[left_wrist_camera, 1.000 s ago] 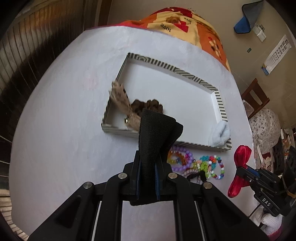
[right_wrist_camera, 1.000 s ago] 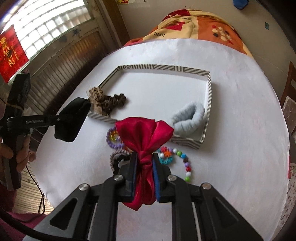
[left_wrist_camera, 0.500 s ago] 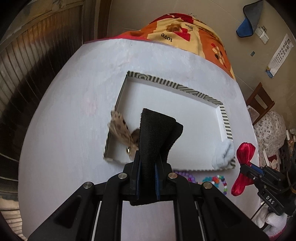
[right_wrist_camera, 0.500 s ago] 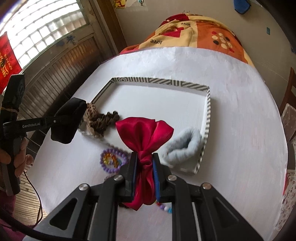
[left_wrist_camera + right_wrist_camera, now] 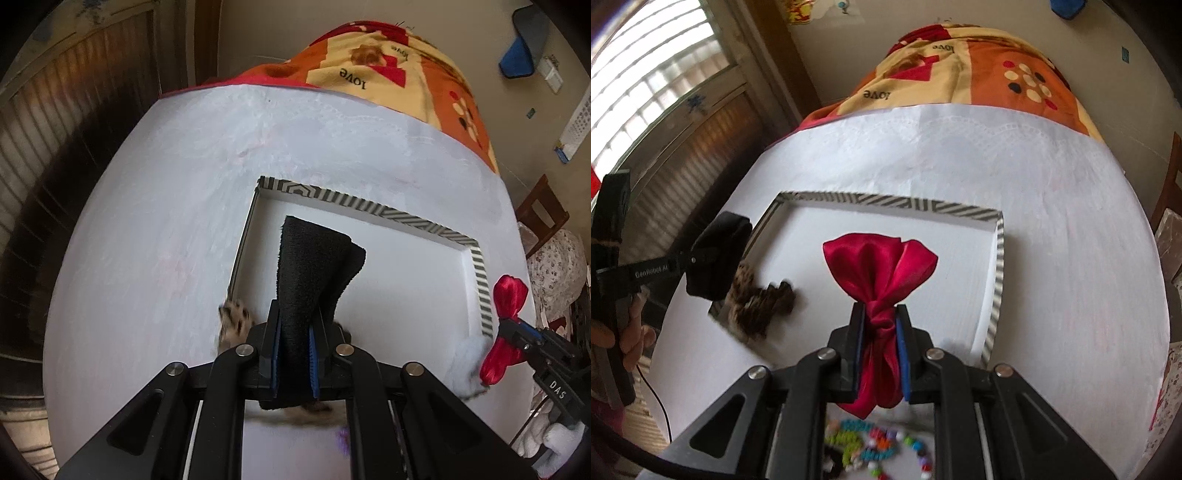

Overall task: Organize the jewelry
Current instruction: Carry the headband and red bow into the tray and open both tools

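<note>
left gripper (image 5: 293, 354): jaws pinched narrow on a black fabric band (image 5: 314, 273) — its folded end flares out past the pads and points toward the far rim.
right gripper (image 5: 880, 350): jaws clamped on the knot of a red satin bow (image 5: 881, 269); the loops fan out ahead of the fingers and the tail hangs back between the arms.
tray (image 5: 890, 203): shallow white box with a striped rim, on the white table (image 5: 1071, 258). Most of its floor is bare.
already in tray: a leopard-print scrunchie (image 5: 759, 302) at the near-left corner and a pale fluffy band (image 5: 465, 358) at the near-right corner, half hidden in the left view.
still outside: coloured bead bracelets (image 5: 879, 443) on the table, under the right gripper and nearer than the tray.
key relation: both pieces hang over the tray interior — black band toward the left wall, bow about mid-floor. Each long axis runs along its gripper's fingers, near to far.
nearer hand: left for the left half beside the scrunchie, right for the middle and right half.
height: cannot tell how high either piece hangs above the floor.
next, my read: lower and release each onto bare floor. The black band is close to the scrunchie, so it may land on top.
risk: satin could snag on the pads at release.
</note>
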Available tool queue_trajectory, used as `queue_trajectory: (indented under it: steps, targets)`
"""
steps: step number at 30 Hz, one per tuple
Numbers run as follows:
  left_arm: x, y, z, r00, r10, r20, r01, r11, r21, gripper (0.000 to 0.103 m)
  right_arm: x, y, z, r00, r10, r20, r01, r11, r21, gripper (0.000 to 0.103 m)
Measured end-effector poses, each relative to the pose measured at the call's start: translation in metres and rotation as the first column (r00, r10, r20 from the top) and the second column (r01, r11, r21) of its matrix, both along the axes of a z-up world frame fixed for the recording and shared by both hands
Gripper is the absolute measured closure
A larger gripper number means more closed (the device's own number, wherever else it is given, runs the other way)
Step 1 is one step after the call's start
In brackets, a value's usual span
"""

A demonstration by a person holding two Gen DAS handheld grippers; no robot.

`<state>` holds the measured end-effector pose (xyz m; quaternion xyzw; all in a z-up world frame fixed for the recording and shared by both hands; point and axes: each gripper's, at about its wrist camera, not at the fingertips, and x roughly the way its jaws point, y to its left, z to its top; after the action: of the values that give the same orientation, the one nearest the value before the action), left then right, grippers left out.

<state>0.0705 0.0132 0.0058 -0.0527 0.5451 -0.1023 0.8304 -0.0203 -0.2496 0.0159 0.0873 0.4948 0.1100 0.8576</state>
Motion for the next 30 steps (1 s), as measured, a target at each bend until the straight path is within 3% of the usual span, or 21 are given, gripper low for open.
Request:
queue_trajectory:
  steps: [10, 18, 24, 27, 29, 30]
  targets:
    - [0.039, -0.012, -0.033, 0.998, 0.005, -0.061, -0.003, 0.999, 0.035, 0.1, 0.055, -0.016, -0.036, 0.996, -0.062, -0.066, 0.063, 0.998, 0.011, 0.087]
    - [0.044, -0.014, -0.06, 0.994, 0.01, -0.11, -0.003, 0.998, 0.064, 0.1, 0.065, -0.023, -0.067, 0.988, -0.074, -0.135, 0.068, 0.996, -0.05, 0.087]
    - [0.04, -0.017, -0.063, 0.995, 0.008, -0.094, 0.002, 0.995, 0.097, 0.1, 0.065, -0.024, -0.079, 0.985, -0.077, -0.153, 0.065, 0.995, -0.082, 0.087]
    - [0.039, -0.018, -0.064, 0.996, 0.011, -0.088, -0.001, 0.994, 0.111, 0.097, 0.066, -0.024, -0.082, 0.983, -0.086, -0.16, 0.073, 0.994, -0.083, 0.082]
    - [0.037, -0.02, -0.064, 0.996, 0.011, -0.083, -0.001, 0.993, 0.121, 0.093, 0.065, -0.026, -0.08, 0.985, -0.088, -0.149, 0.079, 0.994, -0.07, 0.071]
    - [0.036, -0.02, -0.063, 0.997, 0.01, -0.081, 0.0, 0.993, 0.12, 0.088, 0.064, -0.027, -0.079, 0.986, -0.09, -0.142, 0.082, 0.995, -0.06, 0.053]
